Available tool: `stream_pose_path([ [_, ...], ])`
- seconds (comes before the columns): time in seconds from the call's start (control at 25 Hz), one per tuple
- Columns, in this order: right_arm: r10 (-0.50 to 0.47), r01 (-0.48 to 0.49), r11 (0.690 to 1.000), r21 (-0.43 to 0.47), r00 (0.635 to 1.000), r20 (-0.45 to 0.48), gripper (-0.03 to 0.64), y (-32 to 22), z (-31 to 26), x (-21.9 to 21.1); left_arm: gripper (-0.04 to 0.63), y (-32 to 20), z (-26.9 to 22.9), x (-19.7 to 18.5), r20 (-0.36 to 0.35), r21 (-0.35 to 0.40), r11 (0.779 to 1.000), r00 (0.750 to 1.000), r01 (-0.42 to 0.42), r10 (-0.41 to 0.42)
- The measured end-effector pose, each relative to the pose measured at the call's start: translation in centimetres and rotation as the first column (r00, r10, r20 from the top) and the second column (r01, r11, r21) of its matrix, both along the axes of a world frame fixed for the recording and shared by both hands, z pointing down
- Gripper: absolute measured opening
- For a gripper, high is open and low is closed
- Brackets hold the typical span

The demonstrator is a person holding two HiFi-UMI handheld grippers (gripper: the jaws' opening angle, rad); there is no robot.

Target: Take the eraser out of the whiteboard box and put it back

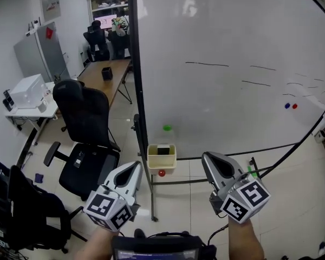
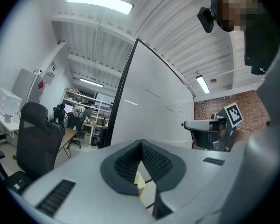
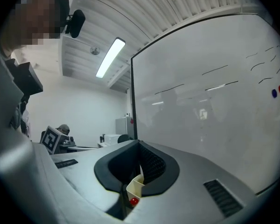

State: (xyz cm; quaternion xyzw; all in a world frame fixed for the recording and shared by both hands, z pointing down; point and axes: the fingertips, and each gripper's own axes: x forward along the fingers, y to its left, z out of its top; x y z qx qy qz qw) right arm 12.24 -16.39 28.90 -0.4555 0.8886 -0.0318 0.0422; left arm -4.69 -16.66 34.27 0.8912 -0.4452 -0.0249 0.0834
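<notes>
Eraser (image 1: 162,150) lies in the box (image 1: 161,163); left hand-held gripper (image 1: 135,167) and right hand-held gripper (image 1: 209,157) closed, empty, well back. Looks unstarted, or already finished.

Black eraser (image 1: 163,150), resting inside cream whiteboard box (image 1: 161,164)

The wall of the whiteboard box (image 1: 162,162) hides the lower part of the dark eraser (image 1: 163,149), both gripper views show only a sliver of that box, and the faint strokes on the whiteboard (image 1: 222,107) are too small to read.
</notes>
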Motion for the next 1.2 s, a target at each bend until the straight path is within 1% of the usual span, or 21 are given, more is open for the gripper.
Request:
stream_pose_path([
  [0.08,-0.008,0.008,1.000,0.009,1.000,-0.005,0.021,0.6,-0.3,1.1,0.037,0.7,-0.3,1.3,0.000,0.005,1.000,1.000,0.003,-0.003],
  [0.2,-0.021,0.021,0.999,0.033,1.000,0.011,0.021,1.0,-0.9,3.3,0.037,1.6,-0.3,3.8,0.012,0.005,1.000,1.000,0.018,-0.018],
  [0.28,-0.046,0.045,0.998,0.048,0.999,0.013,0.020,1.2,-1.3,4.5,0.037,2.1,0.0,5.6,0.023,0.002,1.000,0.999,0.030,-0.030],
  [0.4,-0.096,0.095,0.995,0.034,0.995,0.008,0.020,2.2,-0.8,5.9,0.037,3.4,0.4,7.8,0.024,-0.014,0.998,0.998,0.053,-0.053],
  [0.48,-0.093,0.093,0.995,0.027,0.996,0.013,0.020,2.7,-0.4,6.8,0.037,4.3,0.4,8.5,0.035,-0.019,0.998,0.998,0.057,-0.056],
  [0.6,-0.076,0.076,0.997,0.017,0.996,0.044,0.020,3.8,-0.2,7.3,0.037,6.0,0.1,8.3,0.048,-0.016,0.998,0.997,0.054,-0.053],
  [0.76,-0.028,0.028,0.999,0.018,0.999,0.030,0.020,6.0,-0.6,7.2,0.037,8.4,-1.0,7.5,0.019,0.025,0.999,0.999,0.028,-0.028],
  [0.96,0.065,-0.065,0.998,-0.002,0.998,0.018,0.020,9.4,-0.1,5.9,0.037,10.5,-1.1,4.6,-0.018,0.036,0.999,0.999,-0.029,0.029],
  [1.08,0.109,-0.109,0.994,0.004,0.994,0.000,0.020,11.5,-0.2,6.1,0.037,11.8,-0.7,3.9,-0.040,0.026,0.999,0.998,-0.048,0.049],
  [1.2,0.135,-0.135,0.991,0.001,0.991,-0.007,0.020,13.1,-0.5,7.4,0.037,13.3,-0.6,4.6,-0.047,0.012,0.998,0.997,-0.056,0.056],
])
